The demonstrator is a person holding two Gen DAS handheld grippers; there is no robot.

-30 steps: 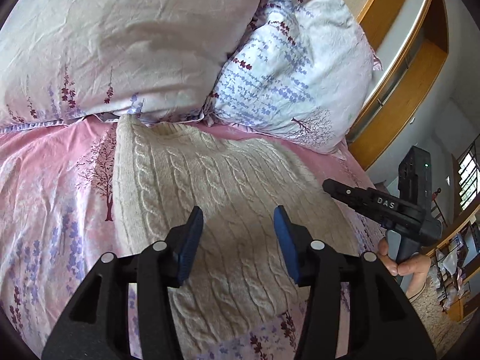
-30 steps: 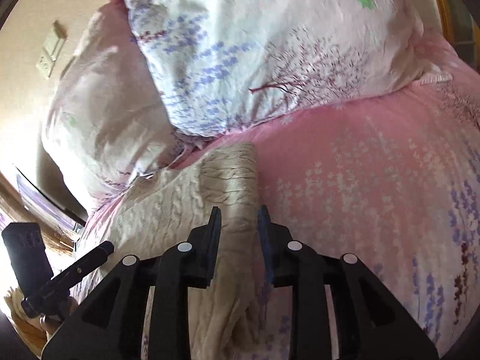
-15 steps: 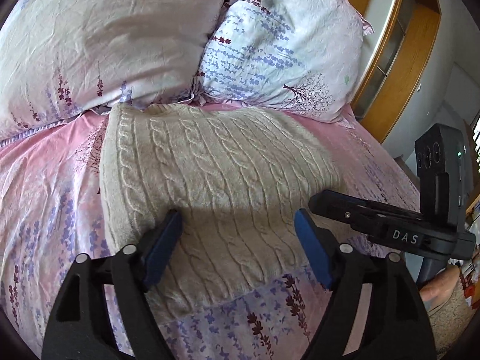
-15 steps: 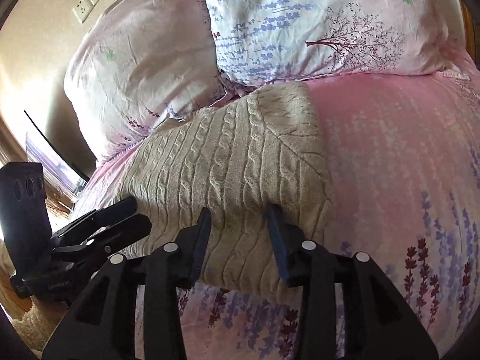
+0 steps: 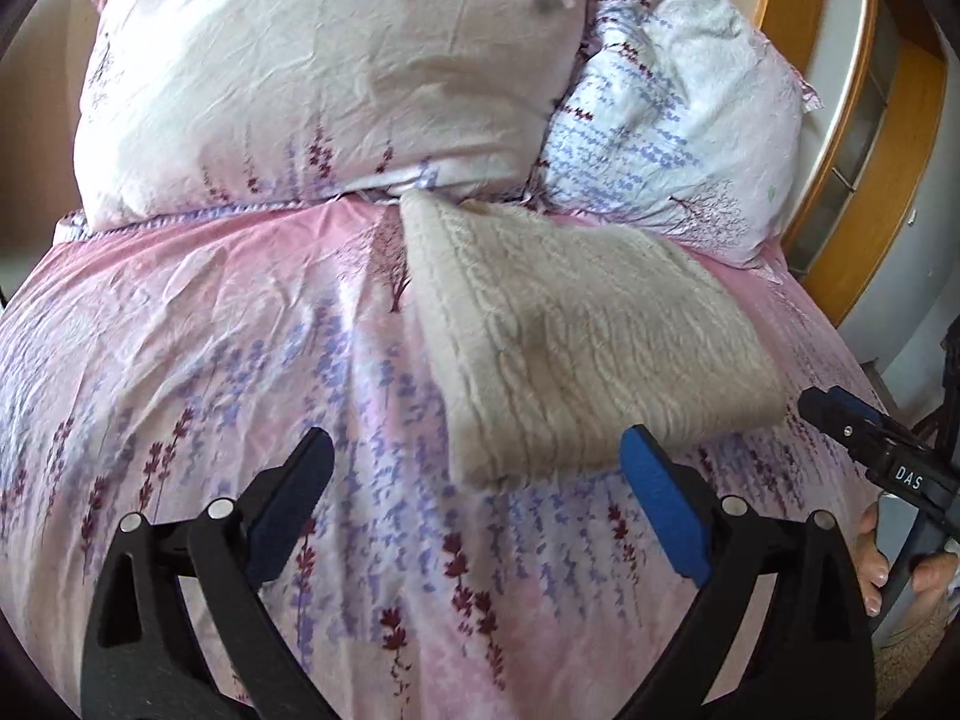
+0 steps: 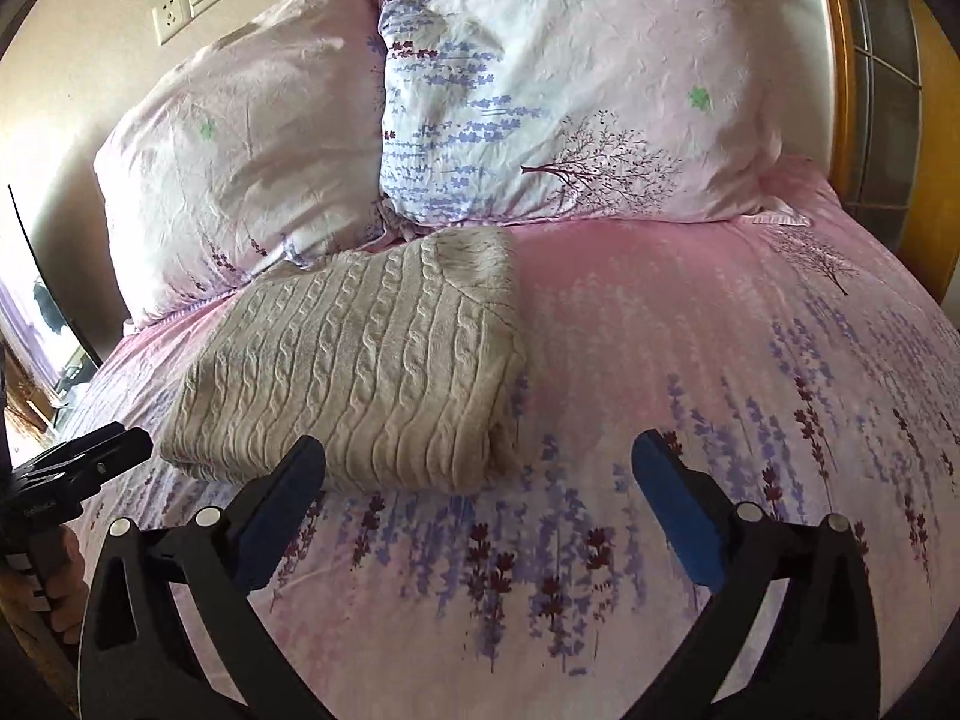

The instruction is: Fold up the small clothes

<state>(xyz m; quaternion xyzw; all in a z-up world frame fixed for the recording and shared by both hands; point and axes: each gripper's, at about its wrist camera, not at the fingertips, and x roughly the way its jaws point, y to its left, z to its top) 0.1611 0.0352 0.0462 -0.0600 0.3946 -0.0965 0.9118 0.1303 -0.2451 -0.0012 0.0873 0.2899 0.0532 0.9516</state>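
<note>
Sweater (image 5: 576,348), cream cable-knit, lies folded on the bed (image 5: 240,360) just below the pillows (image 5: 336,78). Both the left gripper (image 5: 474,480) and right gripper (image 6: 480,486) have just been opening; their fingers now spread wide, empty, drawn back from the sweater. Folding looks finished.

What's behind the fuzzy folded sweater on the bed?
Two pillows lean right behind the sweater: a pale pink pillow and a flowery pillow. The sweater's far edge tucks against them, covering the gap between the pillows at the bottom, so you can't see what's there.
</note>
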